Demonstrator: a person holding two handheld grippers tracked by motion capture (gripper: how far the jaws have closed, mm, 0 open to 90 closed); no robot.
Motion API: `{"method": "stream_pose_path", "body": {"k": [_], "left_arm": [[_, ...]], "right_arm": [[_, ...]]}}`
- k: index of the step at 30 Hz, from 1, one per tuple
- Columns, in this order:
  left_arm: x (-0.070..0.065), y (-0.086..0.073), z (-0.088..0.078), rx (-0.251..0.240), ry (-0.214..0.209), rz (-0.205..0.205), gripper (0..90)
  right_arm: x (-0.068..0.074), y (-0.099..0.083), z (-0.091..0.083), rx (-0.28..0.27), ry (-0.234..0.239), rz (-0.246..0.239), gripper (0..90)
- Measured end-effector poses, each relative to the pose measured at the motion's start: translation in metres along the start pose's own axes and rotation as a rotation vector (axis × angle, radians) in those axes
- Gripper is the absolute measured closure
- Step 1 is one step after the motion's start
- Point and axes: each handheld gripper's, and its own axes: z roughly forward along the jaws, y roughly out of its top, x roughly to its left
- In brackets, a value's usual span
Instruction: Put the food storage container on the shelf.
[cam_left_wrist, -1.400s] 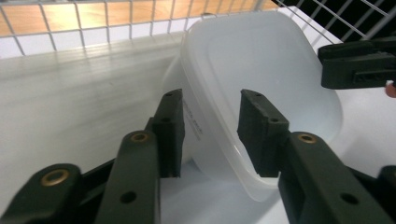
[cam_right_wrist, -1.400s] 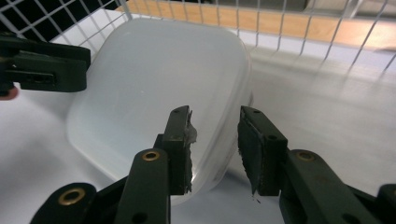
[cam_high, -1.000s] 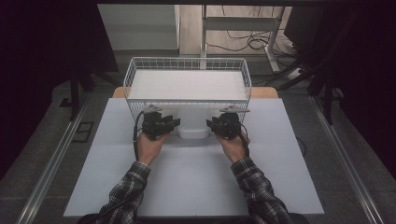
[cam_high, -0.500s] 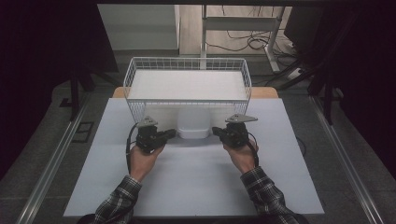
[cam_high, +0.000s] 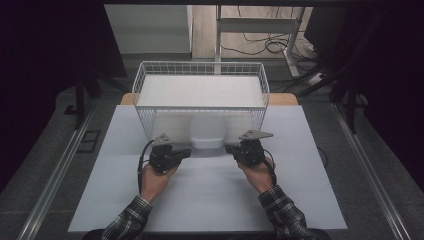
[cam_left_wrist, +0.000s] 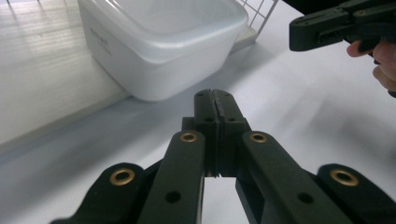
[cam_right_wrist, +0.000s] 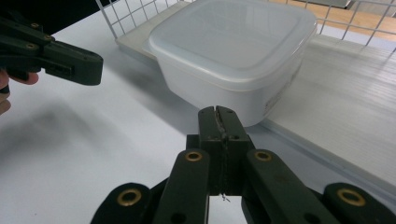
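Here both grippers' fingers (cam_left_wrist: 215, 100) meet empty, flanking the plastic container (cam_high: 207, 134).

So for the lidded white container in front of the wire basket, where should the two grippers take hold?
Probably by the two opposite side walls just under the lid rim of the white container, the left gripper coming from its left and the right gripper from its right. It sits upright, backed against the wire basket, so those sides stay free. Both grippers are shut and need opening first.

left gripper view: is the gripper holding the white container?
No. The left gripper is shut on nothing, short of the white container ahead.
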Motion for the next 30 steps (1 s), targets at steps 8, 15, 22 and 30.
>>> {"method": "stream_pose_path", "body": {"k": [8, 15, 22, 30], "left_arm": [[-0.007, -0.010, -0.010, 0.002, 0.015, 0.048, 54.3], [-0.017, -0.023, -0.022, -0.010, 0.037, 0.103, 32.0], [-0.022, -0.038, -0.035, -0.001, 0.047, 0.119, 14.0], [-0.024, -0.047, -0.043, 0.002, 0.054, 0.123, 8.2]], "right_arm": [[0.004, -0.001, 0.012, 0.017, 0.019, -0.012, 89.2], [0.008, 0.000, 0.021, 0.027, 0.030, -0.018, 89.1], [0.013, 0.004, 0.034, 0.033, 0.035, -0.015, 89.2], [0.013, 0.008, 0.049, 0.050, 0.031, -0.032, 89.1]]}}
